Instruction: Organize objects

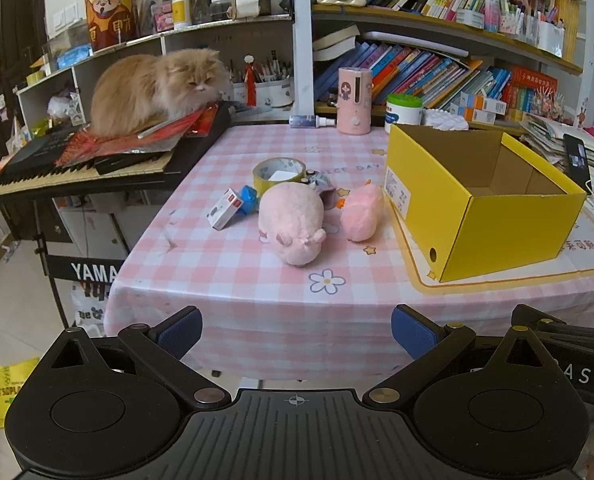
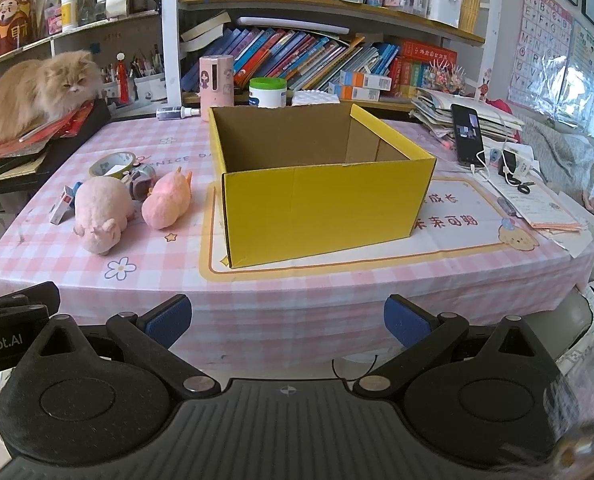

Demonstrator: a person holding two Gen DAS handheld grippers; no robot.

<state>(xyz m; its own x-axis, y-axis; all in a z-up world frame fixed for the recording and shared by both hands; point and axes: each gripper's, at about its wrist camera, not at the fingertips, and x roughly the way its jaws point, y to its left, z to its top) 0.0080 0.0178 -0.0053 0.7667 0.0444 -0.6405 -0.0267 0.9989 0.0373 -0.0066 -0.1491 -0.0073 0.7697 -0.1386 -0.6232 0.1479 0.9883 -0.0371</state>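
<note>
An open yellow cardboard box stands on the pink checked tablecloth, with nothing visible inside. Left of it lie two pink plush toys, a pig and a smaller one. Behind them sit a tape roll, a small white carton, a blue item and a small purple toy. My left gripper and right gripper both stand open before the table's near edge, holding nothing.
An orange cat sits on papers atop a keyboard at the left. Bookshelves, a pink bottle and a white jar line the back. A phone with cables and papers lies at the right.
</note>
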